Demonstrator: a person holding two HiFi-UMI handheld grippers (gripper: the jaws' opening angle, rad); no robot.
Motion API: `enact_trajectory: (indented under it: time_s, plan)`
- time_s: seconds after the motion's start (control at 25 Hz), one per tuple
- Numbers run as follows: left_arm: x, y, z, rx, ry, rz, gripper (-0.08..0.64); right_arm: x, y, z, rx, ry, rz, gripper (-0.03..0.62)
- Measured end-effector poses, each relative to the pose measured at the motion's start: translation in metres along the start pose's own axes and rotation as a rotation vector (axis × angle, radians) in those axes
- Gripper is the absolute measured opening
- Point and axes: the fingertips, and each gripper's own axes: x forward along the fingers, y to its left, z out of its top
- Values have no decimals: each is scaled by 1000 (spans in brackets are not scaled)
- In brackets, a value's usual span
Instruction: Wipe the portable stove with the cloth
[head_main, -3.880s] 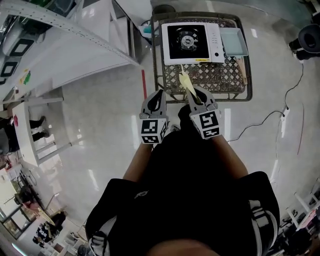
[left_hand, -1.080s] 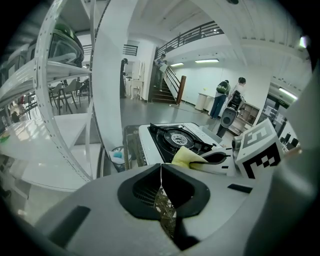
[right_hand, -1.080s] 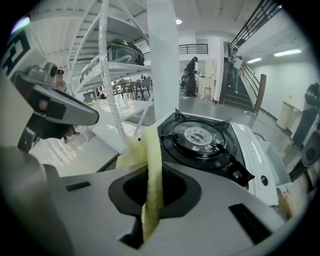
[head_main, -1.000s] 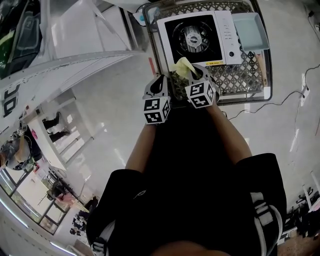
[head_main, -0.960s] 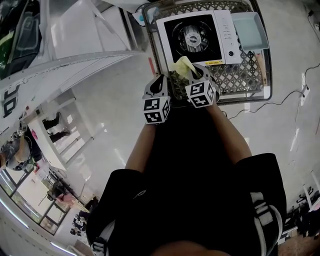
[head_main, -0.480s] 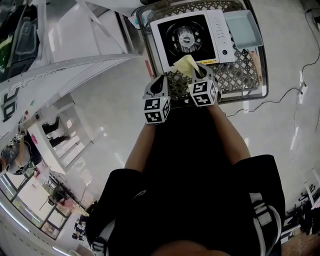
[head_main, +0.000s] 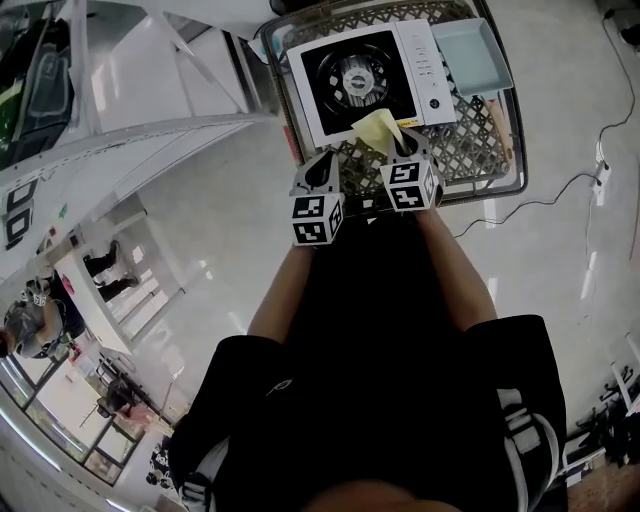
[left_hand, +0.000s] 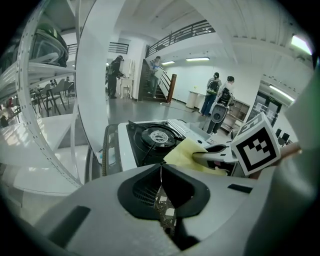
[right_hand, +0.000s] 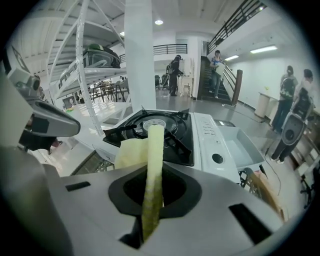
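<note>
The portable stove (head_main: 365, 75) is white with a black top and round burner, and sits on a woven lattice table (head_main: 470, 140). My right gripper (head_main: 405, 145) is shut on a folded yellow cloth (head_main: 378, 130), which reaches the stove's front edge. In the right gripper view the cloth (right_hand: 151, 165) stands upright between the jaws of the right gripper (right_hand: 151, 175), in front of the stove (right_hand: 165, 132). My left gripper (head_main: 322, 162) hovers beside it at the table's near edge, shut and holding nothing. The left gripper view shows the left gripper (left_hand: 161, 172), the stove (left_hand: 152, 140) and the cloth (left_hand: 187, 154).
A pale blue tray (head_main: 470, 55) lies right of the stove on the table. White shelving (head_main: 130, 100) stands to the left. A cable (head_main: 560, 190) runs over the glossy floor at right. People stand far off in the background of both gripper views.
The person has come up to the table. Both grippers now sit at its near edge, and the cloth has gone from short of the stove to its front edge.
</note>
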Motion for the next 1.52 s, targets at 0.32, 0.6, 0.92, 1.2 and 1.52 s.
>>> enact_trajectory:
  time_s: [0.32, 0.6, 0.92, 1.2, 1.52]
  plan:
    - [13, -25, 1, 29, 17, -33, 21, -9, -30, -10, 49, 5, -32, 12]
    - [25, -50, 2, 63, 35, -65, 21, -17, -61, -21, 108, 4, -76, 12]
    - [37, -71, 6, 100, 48, -100, 21, -25, -87, -28, 154, -5, -113, 12]
    - [44, -86, 8, 130, 62, -132, 21, -31, -109, -36, 195, -1, -152, 12]
    - [46, -85, 9, 134, 67, -137, 21, -34, -134, -38, 244, -6, -202, 12]
